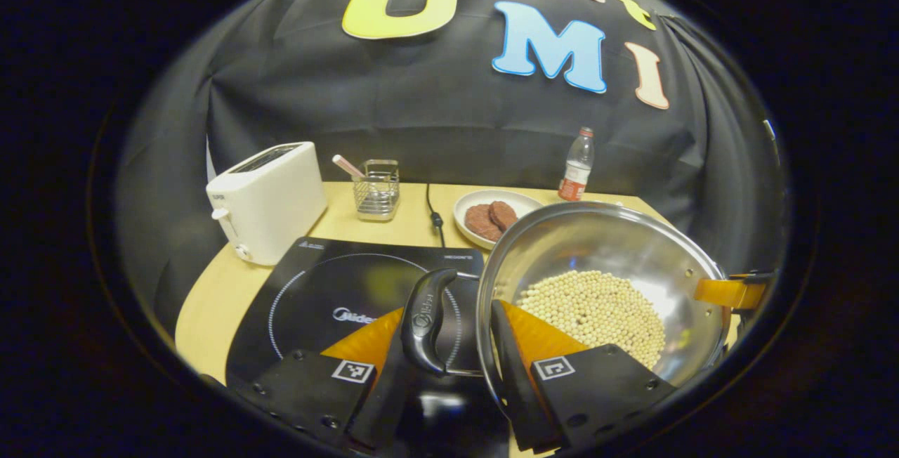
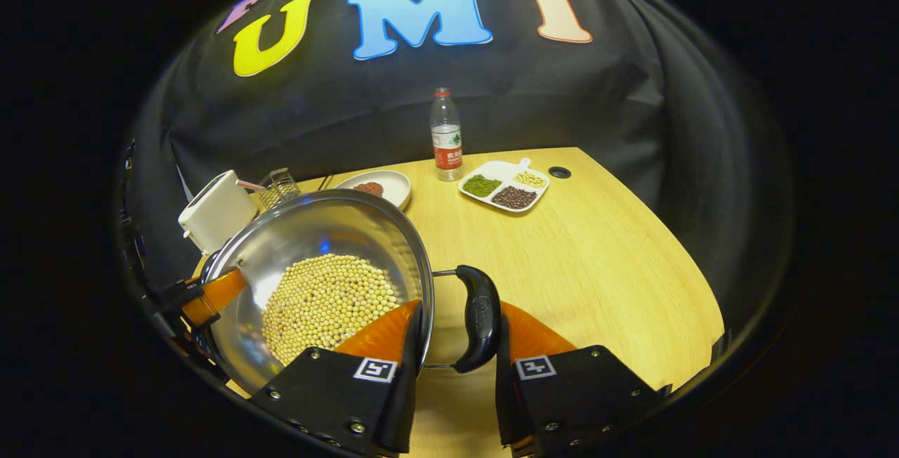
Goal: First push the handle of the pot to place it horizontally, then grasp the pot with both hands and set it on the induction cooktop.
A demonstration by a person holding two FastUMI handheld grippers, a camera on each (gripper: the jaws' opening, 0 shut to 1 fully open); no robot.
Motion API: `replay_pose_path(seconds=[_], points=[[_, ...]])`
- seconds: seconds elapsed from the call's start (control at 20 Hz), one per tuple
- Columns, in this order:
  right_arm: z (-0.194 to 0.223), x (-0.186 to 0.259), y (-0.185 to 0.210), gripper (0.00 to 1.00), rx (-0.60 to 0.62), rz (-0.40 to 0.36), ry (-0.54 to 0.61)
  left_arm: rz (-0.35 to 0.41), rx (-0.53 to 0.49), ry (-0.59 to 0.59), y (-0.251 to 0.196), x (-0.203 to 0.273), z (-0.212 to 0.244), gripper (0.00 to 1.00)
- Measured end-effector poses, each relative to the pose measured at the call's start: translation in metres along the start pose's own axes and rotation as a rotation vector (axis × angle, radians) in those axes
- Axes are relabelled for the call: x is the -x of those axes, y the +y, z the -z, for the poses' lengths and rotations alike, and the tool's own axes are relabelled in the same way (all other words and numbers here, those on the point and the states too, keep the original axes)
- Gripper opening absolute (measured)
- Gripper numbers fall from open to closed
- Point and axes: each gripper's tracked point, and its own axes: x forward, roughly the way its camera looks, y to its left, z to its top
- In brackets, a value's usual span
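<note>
A steel pot (image 1: 597, 240) holding soybeans (image 1: 597, 303) hangs tilted just right of the black induction cooktop (image 1: 337, 289), partly over its edge. My left gripper (image 1: 449, 317) is shut across the pot's rim and black side handle (image 1: 425, 321), one finger inside the pot and one outside. In the right gripper view the same pot (image 2: 316, 226) sits at the left, and my right gripper (image 2: 460, 314) is shut on the opposite black handle (image 2: 479, 317) in the same way. Each view shows the other gripper's finger at the far rim.
A white toaster (image 1: 267, 201) and a wire basket (image 1: 377, 191) stand behind the cooktop. A plate with patties (image 1: 491, 216) and a bottle (image 1: 577, 166) are farther back. A divided tray of beans (image 2: 506, 187) lies on the wooden table (image 2: 604, 261) to the right.
</note>
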Motion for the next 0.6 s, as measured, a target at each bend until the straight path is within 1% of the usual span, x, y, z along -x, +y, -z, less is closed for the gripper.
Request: replay_pose_path(seconds=[0.05, 0.1, 0.15, 0.25, 0.35, 0.4, 0.6], points=[[-0.001, 0.0, 0.01, 0.47, 0.004, -0.004, -0.004, -0.005, 0.001, -0.004, 0.011, 0.001, -0.001, 0.64], [-0.002, -0.001, 0.021, 0.47, 0.007, -0.008, -0.007, -0.01, 0.004, -0.006, 0.022, 0.001, -0.003, 0.64], [-0.001, -0.002, 0.031, 0.47, 0.008, -0.014, -0.007, -0.016, 0.005, -0.008, 0.032, 0.002, -0.003, 0.72], [0.0, -0.004, 0.053, 0.47, 0.006, -0.027, -0.005, -0.026, 0.006, -0.014, 0.052, 0.002, -0.007, 0.72], [0.001, -0.007, 0.073, 0.47, 0.007, -0.038, -0.004, -0.041, 0.003, -0.015, 0.075, 0.008, -0.011, 0.64], [0.001, -0.008, 0.083, 0.47, 0.009, -0.044, -0.006, -0.048, 0.002, -0.015, 0.087, 0.01, -0.011, 0.72], [0.001, -0.017, 0.122, 0.47, 0.014, -0.073, 0.002, -0.082, 0.003, -0.018, 0.128, 0.01, -0.015, 0.72]])
